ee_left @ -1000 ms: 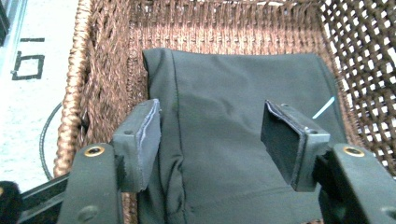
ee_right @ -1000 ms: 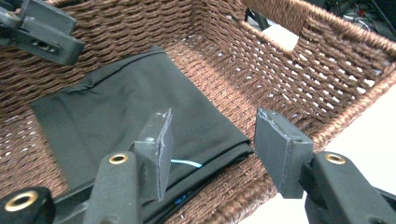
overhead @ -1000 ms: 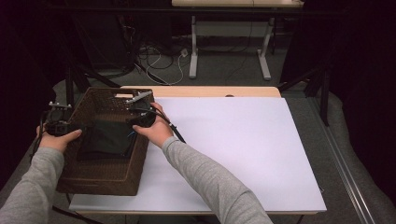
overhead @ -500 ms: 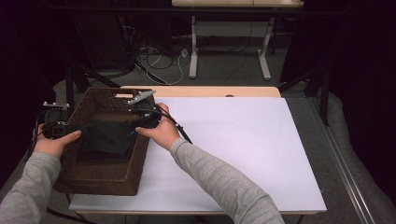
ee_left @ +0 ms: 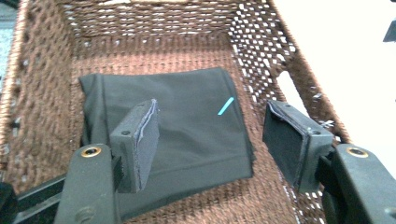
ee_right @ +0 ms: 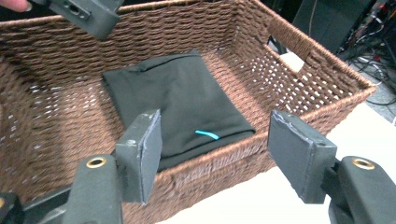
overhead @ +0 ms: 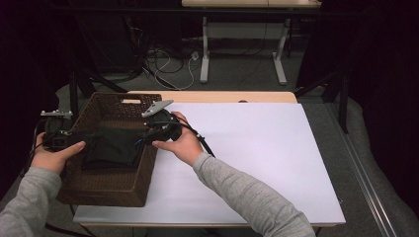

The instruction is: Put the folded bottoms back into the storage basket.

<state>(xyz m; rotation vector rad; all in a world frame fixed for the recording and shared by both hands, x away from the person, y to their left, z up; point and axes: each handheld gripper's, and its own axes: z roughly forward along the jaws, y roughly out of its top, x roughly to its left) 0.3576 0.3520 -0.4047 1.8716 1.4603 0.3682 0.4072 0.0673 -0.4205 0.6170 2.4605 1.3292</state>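
**Both tongs released over the basket, cloth lying inside**

Your left gripper [overhead: 81, 143] sits at the basket's left rim, jaws spread wide with nothing between them; in the left gripper view both pads [ee_left: 140, 144] hang above the folded black cloth [ee_left: 177, 135] without touching it; your left hand [overhead: 54, 155] wraps the gripper body just outside that rim.

Your right gripper [overhead: 148, 134] is at the basket's right rim, also released, jaws apart and empty; in the right gripper view its pads [ee_right: 142, 151] straddle the near wall of the basket [ee_right: 224, 163], one inside, one outside over the white surface; your right hand [overhead: 180, 143] rests on the surface just beside the basket.

The wicker basket [overhead: 123, 190] stands on the left edge of the white table [overhead: 257, 163], overhanging the left side a bit; handle cut-out visible in the far wall.

The cloth lies flat on the basket floor, closer to the near-left part, folded roughly square; a small turquoise mark [ee_left: 225, 106] sits near its right edge; cloth is well clear of both sets of jaws.
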